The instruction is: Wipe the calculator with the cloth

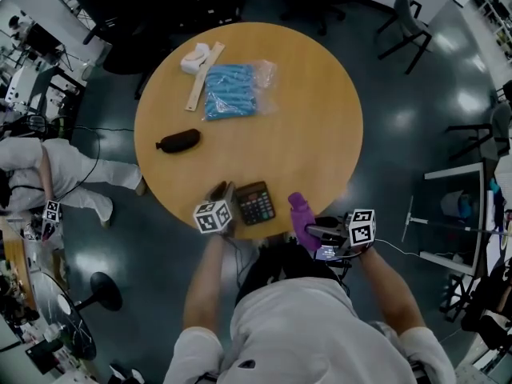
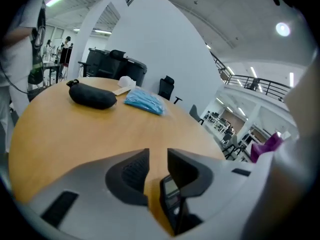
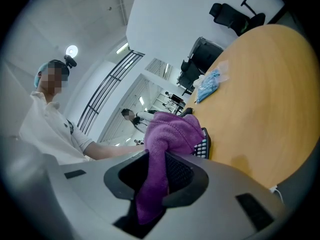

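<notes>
The black calculator (image 1: 254,202) lies flat near the front edge of the round wooden table (image 1: 304,126). My left gripper (image 1: 223,191) rests just to its left, jaws apart. In the left gripper view the calculator (image 2: 170,194) shows under the right jaw, with neither pad of the left gripper (image 2: 157,156) pressing on it. My right gripper (image 1: 310,232) is off the table's front edge, right of the calculator, shut on a purple cloth (image 1: 300,217). In the right gripper view the cloth (image 3: 167,134) bulges out of the right gripper (image 3: 156,159) and hides part of the calculator (image 3: 202,146) beyond.
Further back on the table lie a black pouch (image 1: 178,141), a clear bag of blue items (image 1: 232,91), a white roll (image 1: 194,58) and a wooden strip (image 1: 203,77). A person in white (image 1: 56,170) is low on the floor at left. Office chairs (image 1: 406,21) stand beyond.
</notes>
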